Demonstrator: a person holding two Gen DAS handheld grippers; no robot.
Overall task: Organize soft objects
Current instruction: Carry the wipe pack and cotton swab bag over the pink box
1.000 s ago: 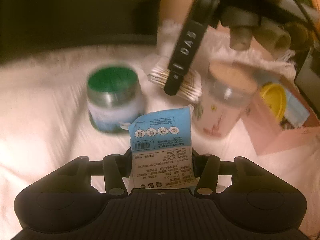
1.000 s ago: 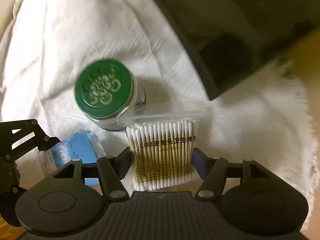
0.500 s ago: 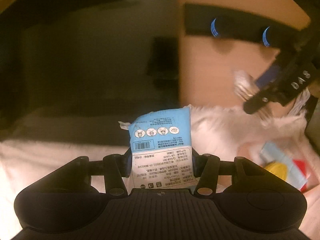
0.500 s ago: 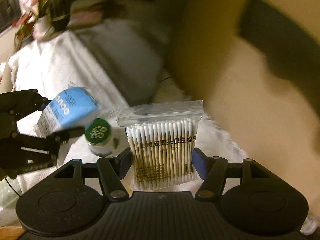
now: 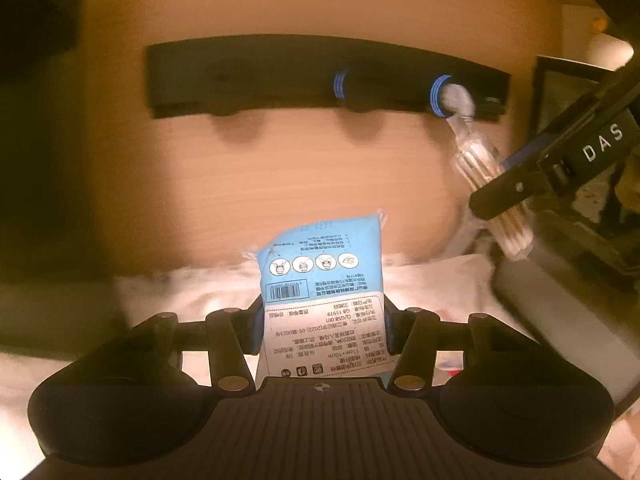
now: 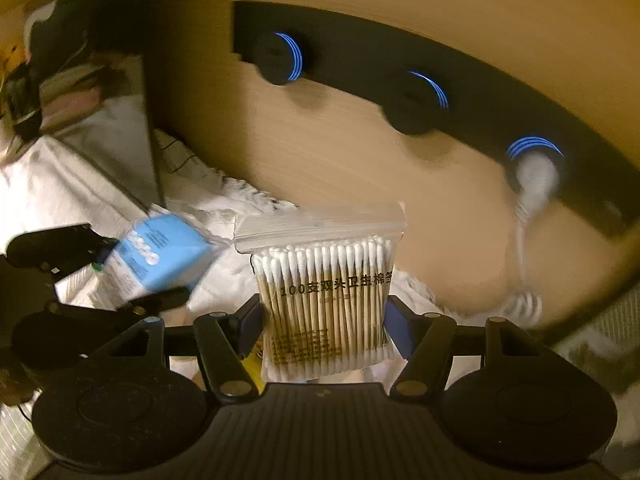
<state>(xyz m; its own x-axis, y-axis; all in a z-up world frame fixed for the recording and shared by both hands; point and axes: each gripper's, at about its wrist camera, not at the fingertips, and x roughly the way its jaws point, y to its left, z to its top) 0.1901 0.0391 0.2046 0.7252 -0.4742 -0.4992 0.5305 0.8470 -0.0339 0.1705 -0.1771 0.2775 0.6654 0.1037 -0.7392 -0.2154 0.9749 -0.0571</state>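
Wooden wall (image 5: 280, 176) is carrying one black hook rail (image 5: 280, 76) above white cloth (image 5: 192, 292). Below the rail, left gripper (image 5: 324, 330) fingers are clamping one blue packet (image 5: 322, 272); right gripper (image 6: 323, 322) fingers are clamping one cotton-swab bag (image 6: 324, 292).

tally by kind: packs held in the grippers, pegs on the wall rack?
Blue packs: 1, the blue pack in the left gripper
Swab bags: 1, the swab bag in the right gripper
Pegs on the rack: 3 in the right wrist view, one with something white hanging from it
Total: 5
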